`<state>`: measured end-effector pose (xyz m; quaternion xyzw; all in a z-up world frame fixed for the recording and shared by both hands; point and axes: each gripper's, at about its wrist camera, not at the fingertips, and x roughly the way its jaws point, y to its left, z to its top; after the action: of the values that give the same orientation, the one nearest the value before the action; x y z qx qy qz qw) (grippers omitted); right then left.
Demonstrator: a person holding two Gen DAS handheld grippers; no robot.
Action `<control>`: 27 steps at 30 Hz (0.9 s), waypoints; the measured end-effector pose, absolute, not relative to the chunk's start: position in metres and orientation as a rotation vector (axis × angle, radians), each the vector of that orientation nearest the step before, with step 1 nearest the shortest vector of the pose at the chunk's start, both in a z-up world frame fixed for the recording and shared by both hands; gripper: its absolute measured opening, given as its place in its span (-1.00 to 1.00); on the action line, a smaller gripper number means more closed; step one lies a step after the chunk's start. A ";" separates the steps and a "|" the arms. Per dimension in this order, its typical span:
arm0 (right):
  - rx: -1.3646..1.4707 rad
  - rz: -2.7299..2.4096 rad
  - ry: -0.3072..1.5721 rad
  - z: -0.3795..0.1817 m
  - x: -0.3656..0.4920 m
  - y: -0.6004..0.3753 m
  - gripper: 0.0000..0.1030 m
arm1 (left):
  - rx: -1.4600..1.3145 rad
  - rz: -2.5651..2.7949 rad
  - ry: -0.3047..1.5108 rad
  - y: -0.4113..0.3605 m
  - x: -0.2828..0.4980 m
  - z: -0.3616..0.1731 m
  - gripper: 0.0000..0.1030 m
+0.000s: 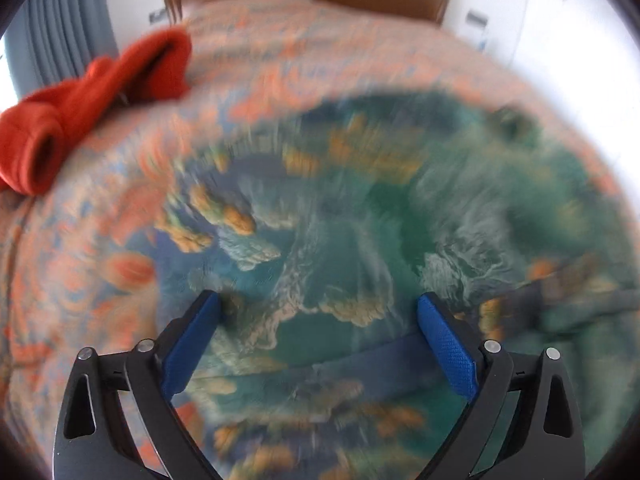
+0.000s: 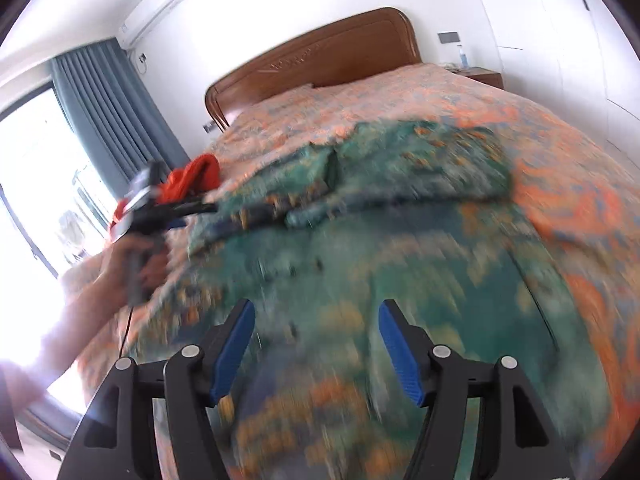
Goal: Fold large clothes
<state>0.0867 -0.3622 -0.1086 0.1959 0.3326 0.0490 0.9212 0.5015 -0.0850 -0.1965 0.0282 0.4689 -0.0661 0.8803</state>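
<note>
Currently both grippers are hanging open over the green patterned garment point(image 2: 400, 184), which is lying spread on the bed point(image 2: 560, 128); left gripper point(image 1: 318, 320) and right gripper point(image 2: 316, 340) are gripping nothing, presumably positioning for a fold.

Two garments point(image 2: 400, 168) (one red point(image 1: 100, 100)); two grippers point(image 1: 318, 320)

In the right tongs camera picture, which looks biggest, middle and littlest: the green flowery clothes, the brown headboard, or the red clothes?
1. Green flowery clothes, biggest, though closest to the camera.
2. Brown headboard.
3. Red clothes, littlest.
</note>
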 end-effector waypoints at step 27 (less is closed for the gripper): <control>0.360 0.073 0.657 -0.112 0.056 -0.349 0.28 | -0.085 -0.028 1.083 -0.082 0.593 -0.200 0.99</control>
<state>0.0561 -0.3492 -0.1122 0.1758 0.3209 0.0355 0.9300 0.5932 -0.0825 -0.1996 -0.0406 0.5151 -0.0131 0.8561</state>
